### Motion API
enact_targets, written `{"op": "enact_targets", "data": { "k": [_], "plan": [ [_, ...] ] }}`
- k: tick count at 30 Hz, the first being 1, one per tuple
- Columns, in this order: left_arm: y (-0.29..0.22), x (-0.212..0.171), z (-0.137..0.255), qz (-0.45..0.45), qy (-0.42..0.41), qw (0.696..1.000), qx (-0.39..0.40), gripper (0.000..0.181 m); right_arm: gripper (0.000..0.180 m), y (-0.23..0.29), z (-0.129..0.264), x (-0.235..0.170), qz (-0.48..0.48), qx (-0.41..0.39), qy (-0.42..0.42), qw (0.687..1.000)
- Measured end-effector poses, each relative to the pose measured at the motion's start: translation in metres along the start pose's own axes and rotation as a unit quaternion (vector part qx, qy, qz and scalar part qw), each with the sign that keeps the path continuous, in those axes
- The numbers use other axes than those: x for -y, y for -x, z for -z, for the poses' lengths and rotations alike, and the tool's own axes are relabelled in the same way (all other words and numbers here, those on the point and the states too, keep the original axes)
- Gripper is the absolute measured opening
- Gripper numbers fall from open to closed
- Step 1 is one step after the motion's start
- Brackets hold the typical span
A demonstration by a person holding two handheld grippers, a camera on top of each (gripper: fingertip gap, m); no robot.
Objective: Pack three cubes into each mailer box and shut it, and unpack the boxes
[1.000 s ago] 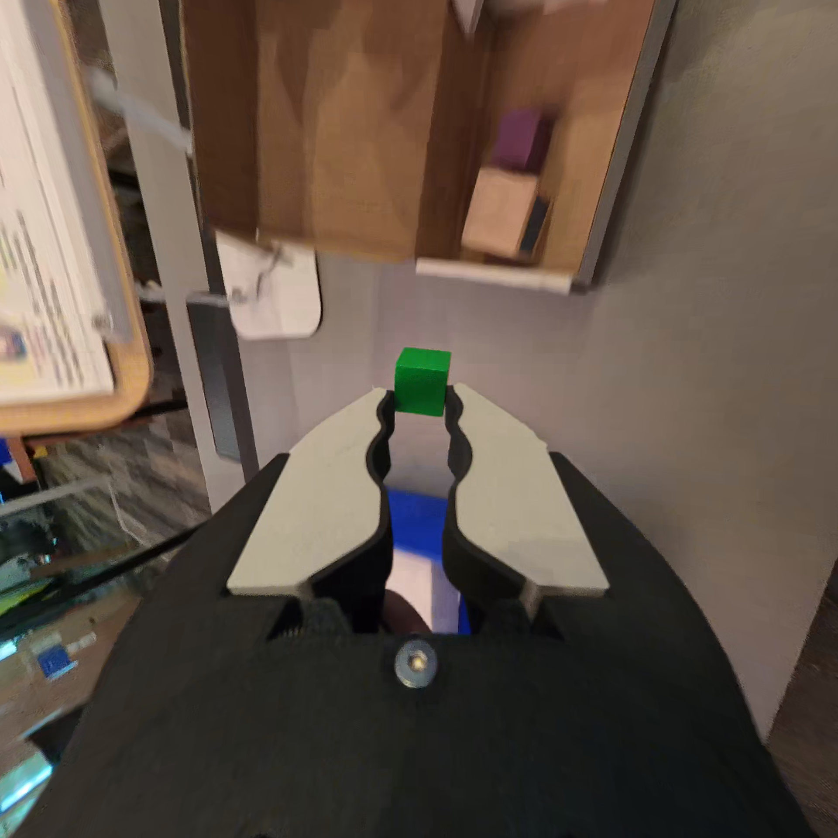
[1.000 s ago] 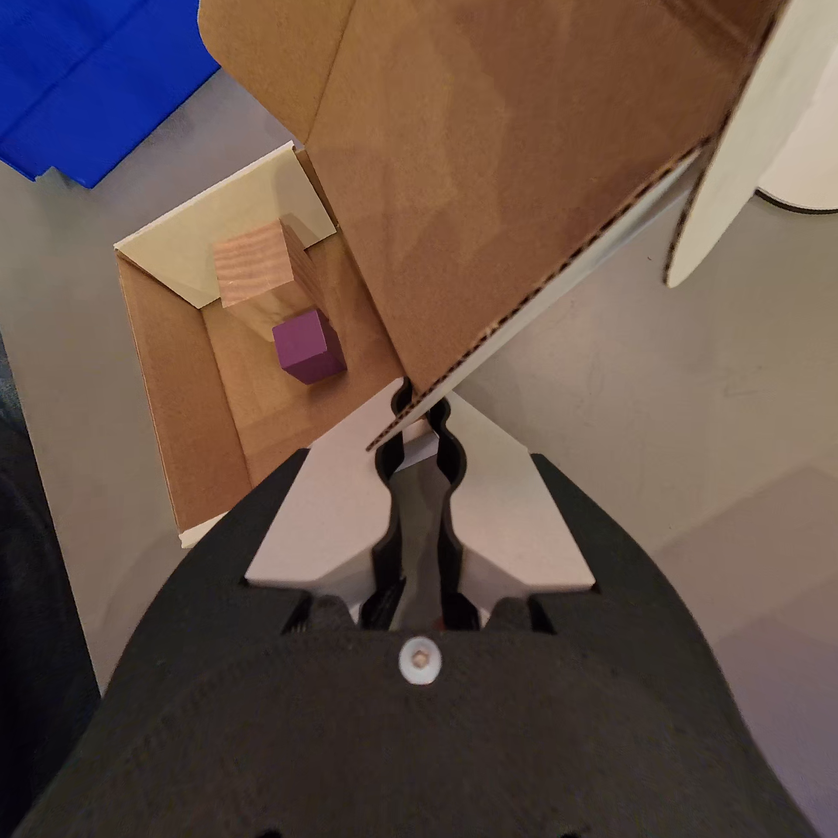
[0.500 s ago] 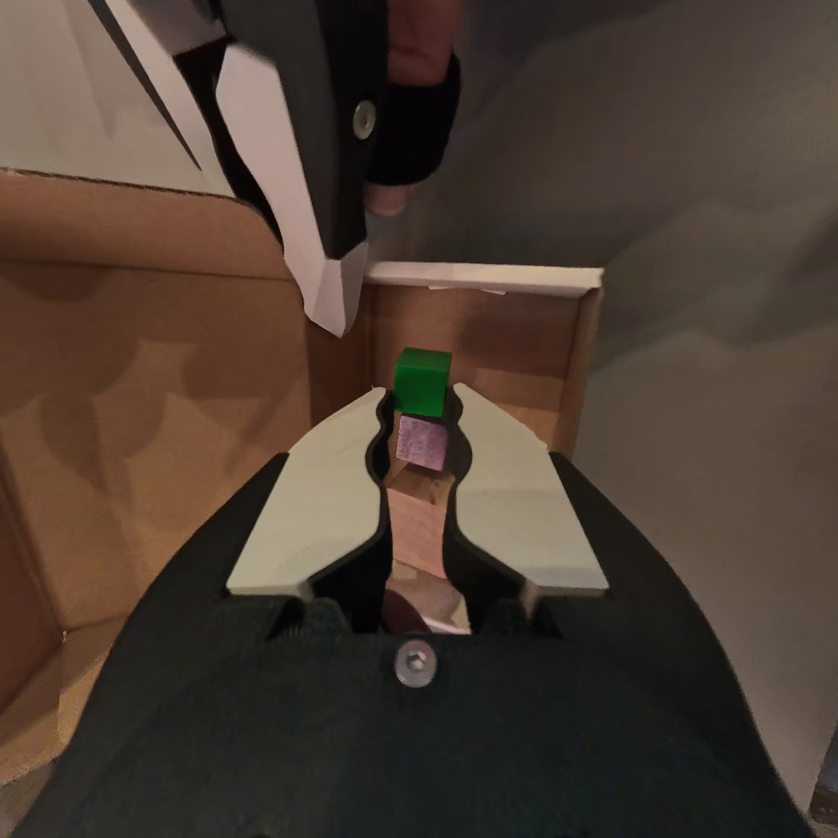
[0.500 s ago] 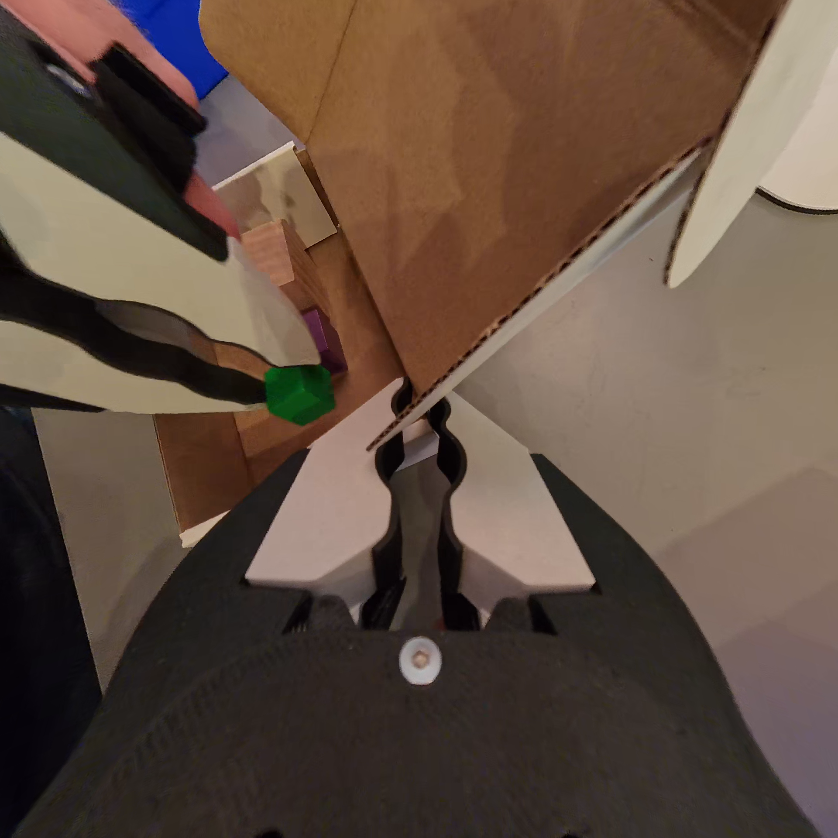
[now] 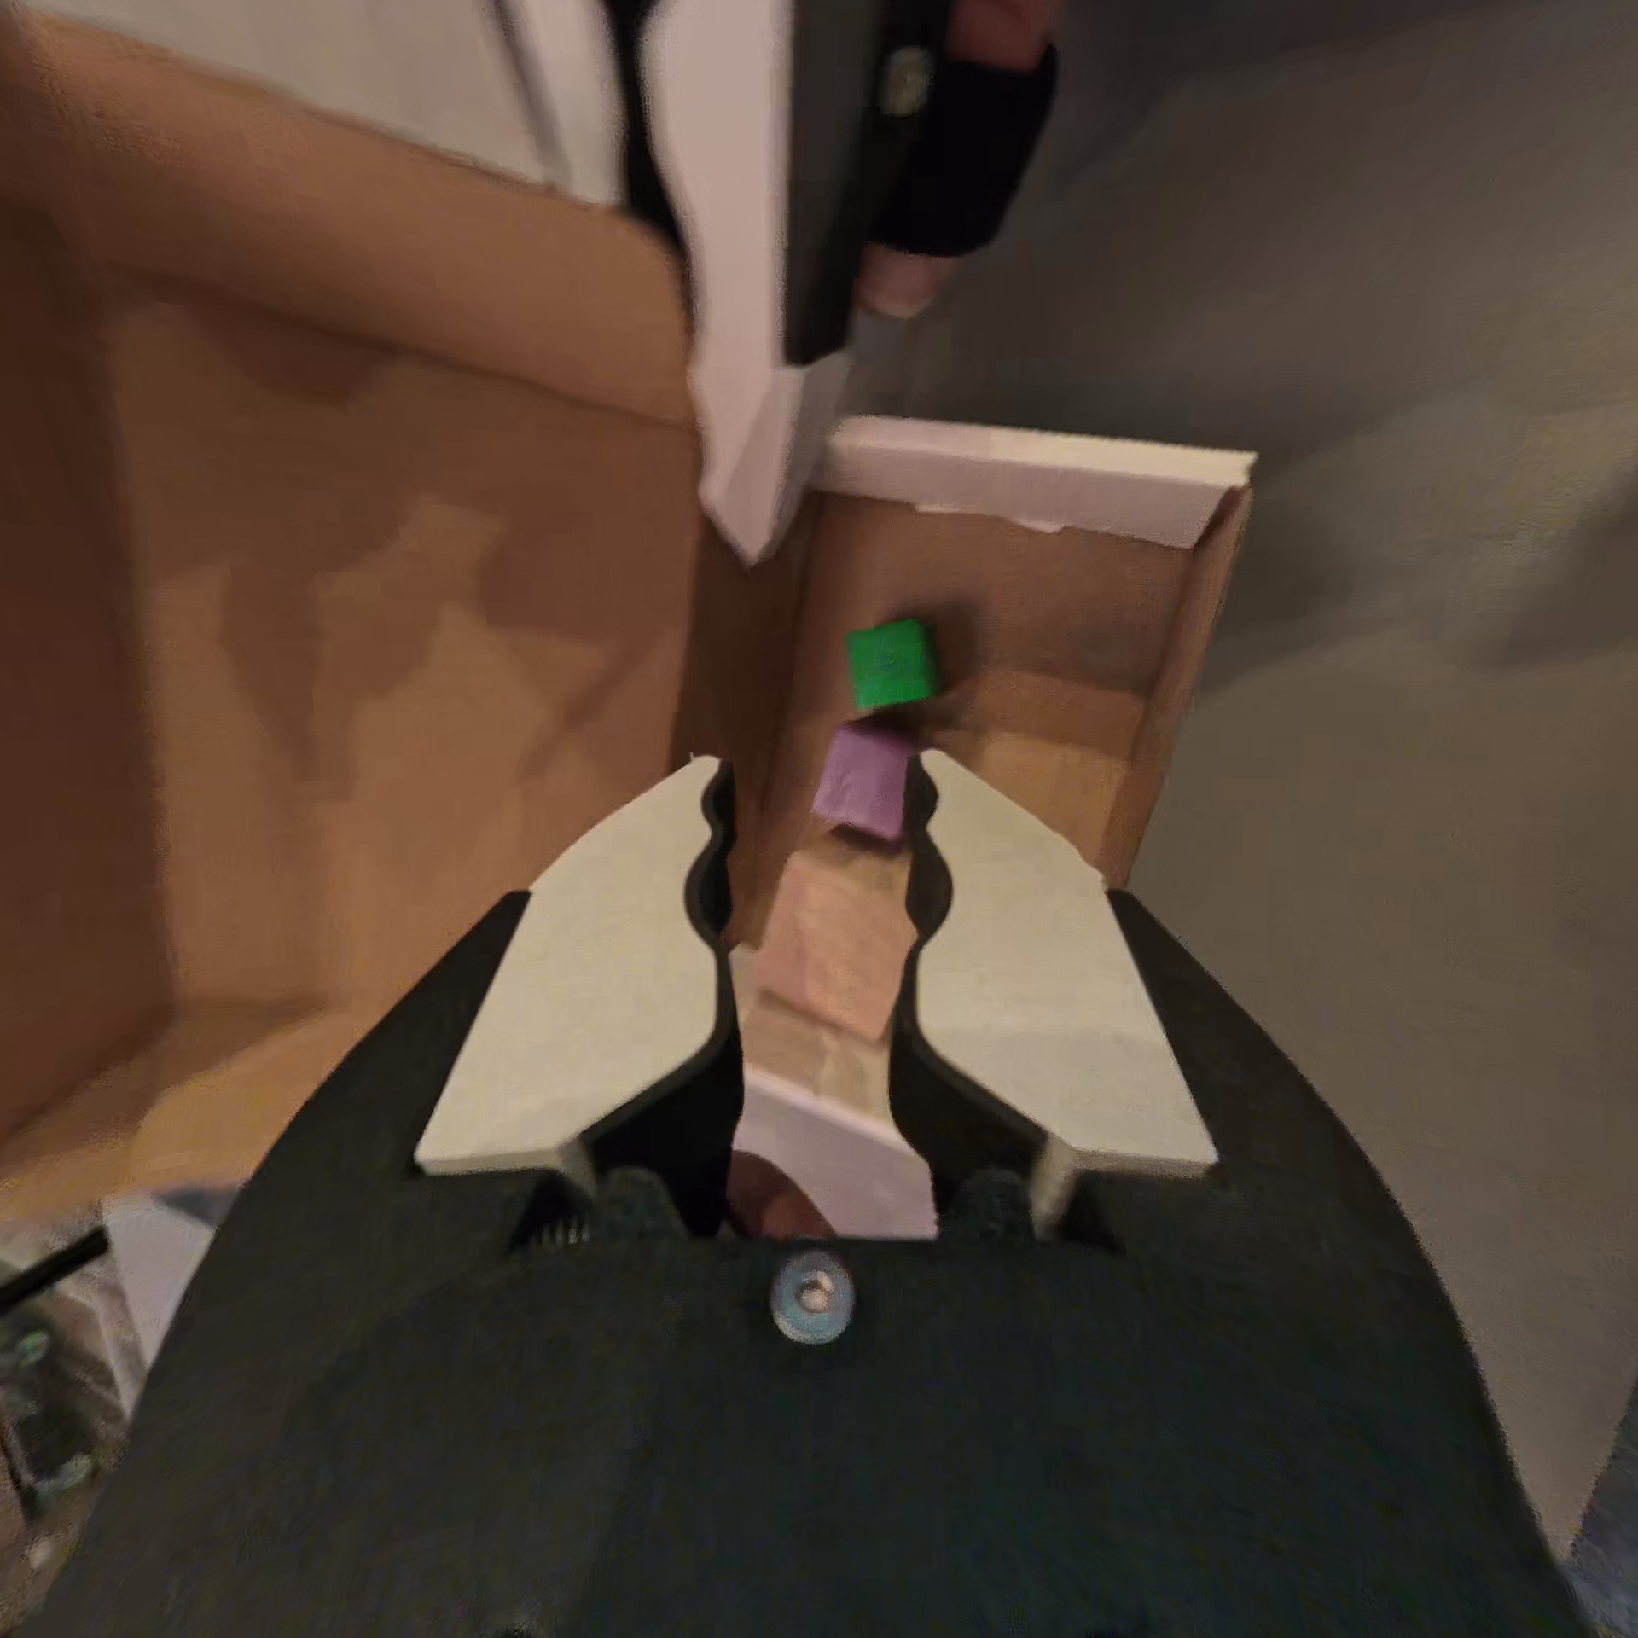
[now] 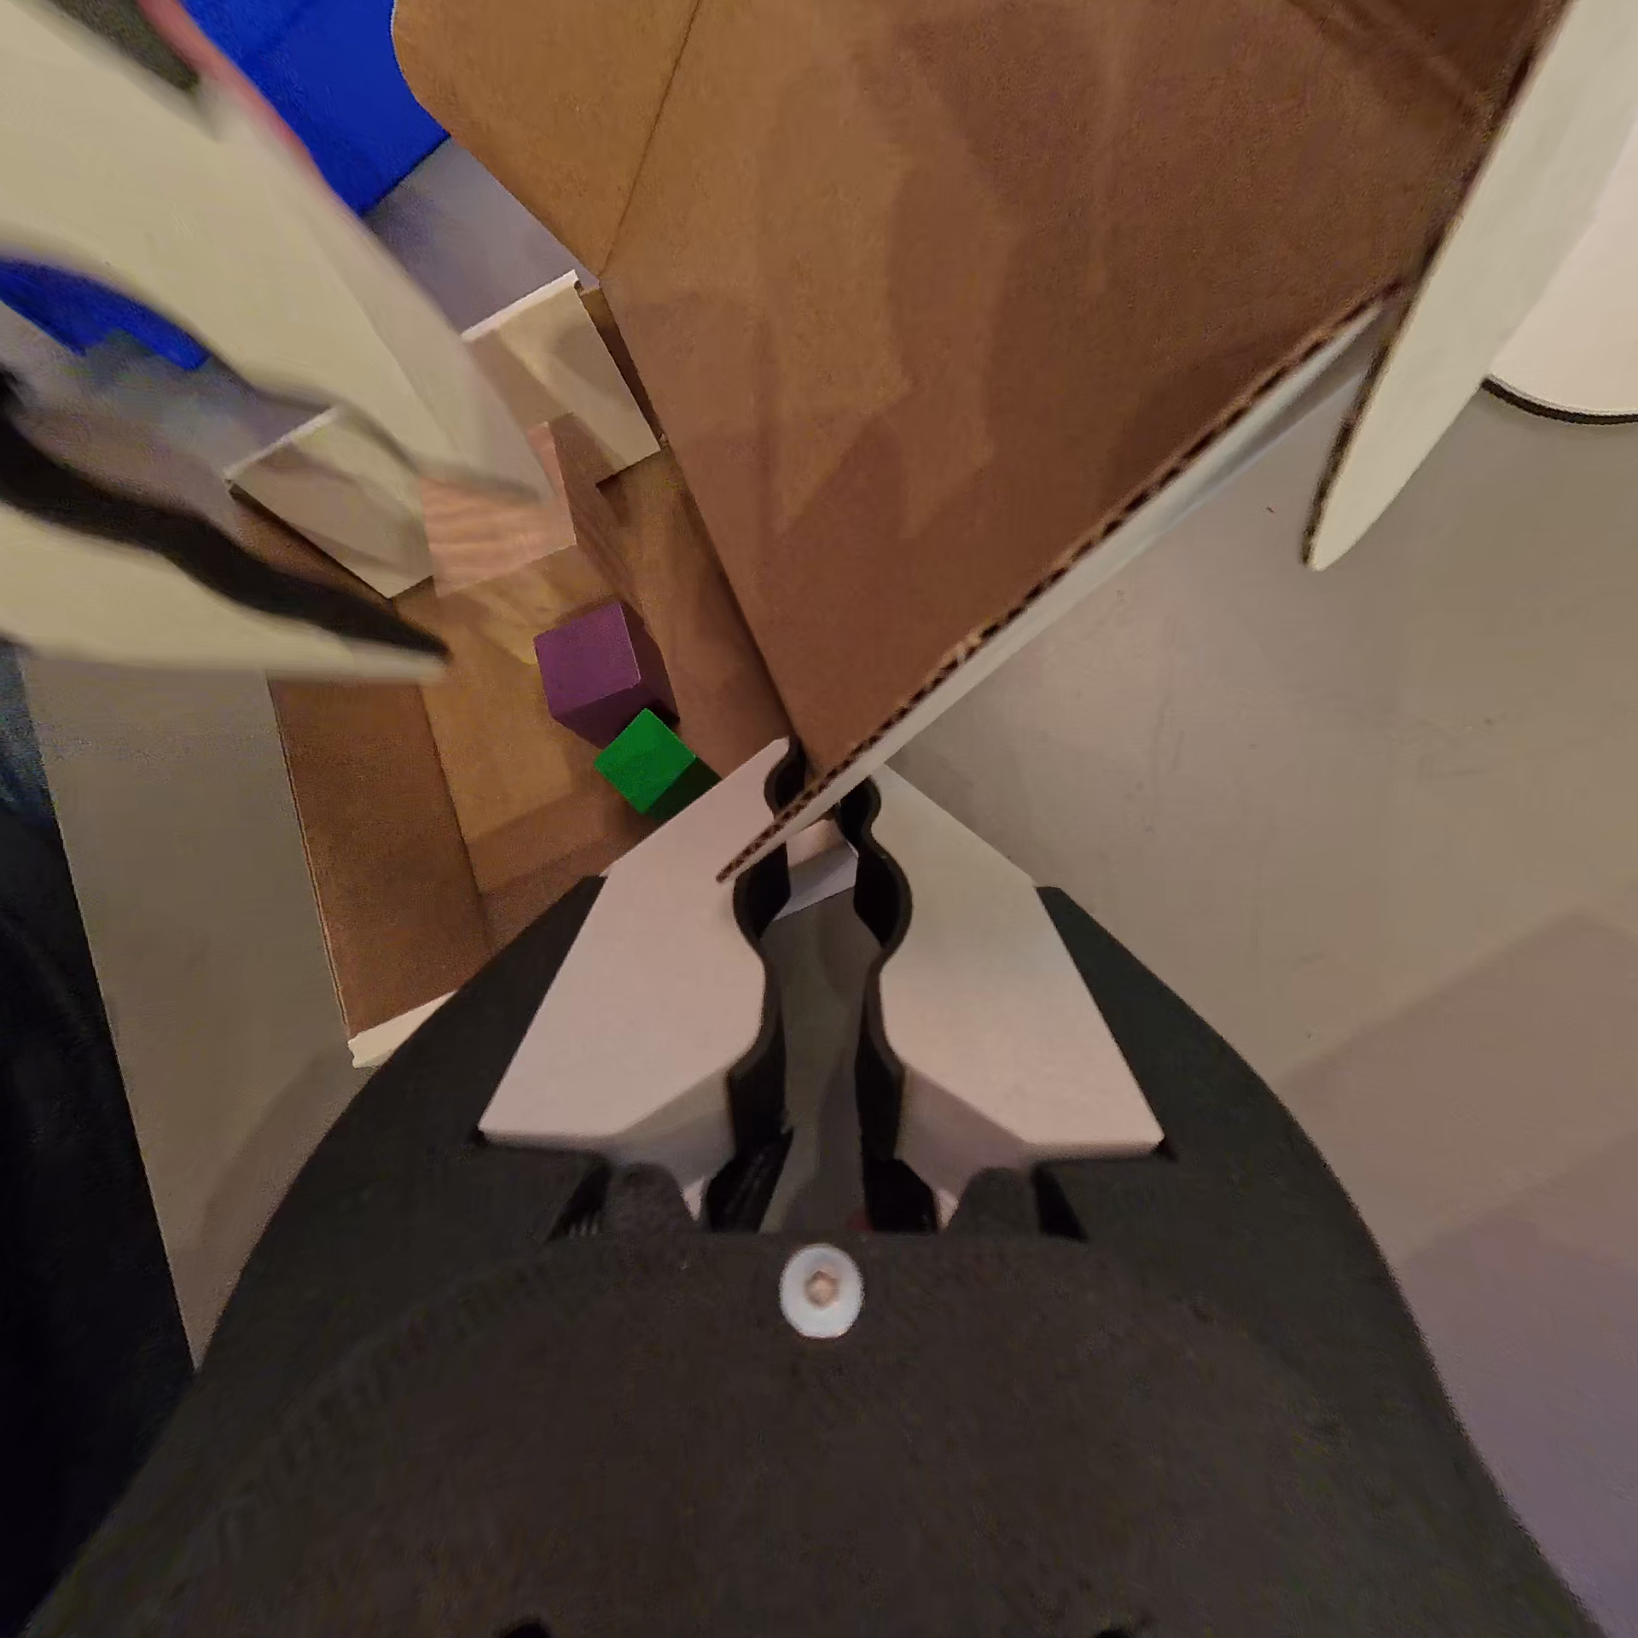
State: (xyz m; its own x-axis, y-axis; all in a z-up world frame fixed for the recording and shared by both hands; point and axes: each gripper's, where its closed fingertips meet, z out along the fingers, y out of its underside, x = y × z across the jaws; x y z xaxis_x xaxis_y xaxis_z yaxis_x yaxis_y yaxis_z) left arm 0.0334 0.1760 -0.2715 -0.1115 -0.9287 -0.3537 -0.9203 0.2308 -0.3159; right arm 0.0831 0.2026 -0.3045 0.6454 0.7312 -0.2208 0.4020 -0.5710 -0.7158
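The brown mailer box (image 5: 1179, 691) lies open on the grey table. Inside it in a row are a green cube (image 5: 891, 663), a purple cube (image 5: 864, 784) and a larger wooden cube (image 5: 838, 948). My left gripper (image 5: 815, 771) is open and empty, above the box over the purple cube. My right gripper (image 6: 820, 798) is shut on the edge of the box lid (image 6: 975, 354) and holds it up. The right wrist view shows the green cube (image 6: 651, 762), the purple cube (image 6: 594, 669), the wooden cube (image 6: 496, 541) and the left gripper's blurred fingers (image 6: 222, 266).
A blue flat thing (image 6: 337, 106) lies on the table beyond the box. A white rounded object (image 6: 1578, 266) sits at the far right. The lid's white side flap (image 6: 1383, 399) hangs beside it. The raised lid (image 5: 354, 620) fills the left of the left wrist view.
My left gripper carried the green cube over the box, opened and let it go. The cube now lies inside beside the purple one. The right gripper has not moved.
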Motion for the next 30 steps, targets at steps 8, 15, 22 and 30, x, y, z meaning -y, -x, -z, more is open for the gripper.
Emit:
{"op": "enact_targets", "data": {
  "k": [8, 15, 22, 30],
  "plan": [
    [0.094, -0.061, 0.094, 0.184, -0.089, 0.963, 0.174, 0.047, 0.005, 0.0, 0.0, 0.001, 0.041, -0.007, 0.0, 0.999],
    [0.09, -0.085, 0.056, 0.335, -0.148, 0.929, 0.051, 0.039, 0.004, 0.005, 0.0, 0.005, 0.109, 0.004, -0.02, 0.994],
    [0.077, -0.08, 0.03, 0.351, -0.185, 0.918, -0.019, 0.037, 0.017, 0.009, 0.006, 0.001, 0.16, -0.003, 0.002, 0.987],
    [0.071, -0.073, 0.035, 0.342, -0.217, 0.912, -0.07, 0.039, 0.053, 0.027, 0.036, 0.01, 0.146, 0.046, -0.018, 0.988]
  ]
}}
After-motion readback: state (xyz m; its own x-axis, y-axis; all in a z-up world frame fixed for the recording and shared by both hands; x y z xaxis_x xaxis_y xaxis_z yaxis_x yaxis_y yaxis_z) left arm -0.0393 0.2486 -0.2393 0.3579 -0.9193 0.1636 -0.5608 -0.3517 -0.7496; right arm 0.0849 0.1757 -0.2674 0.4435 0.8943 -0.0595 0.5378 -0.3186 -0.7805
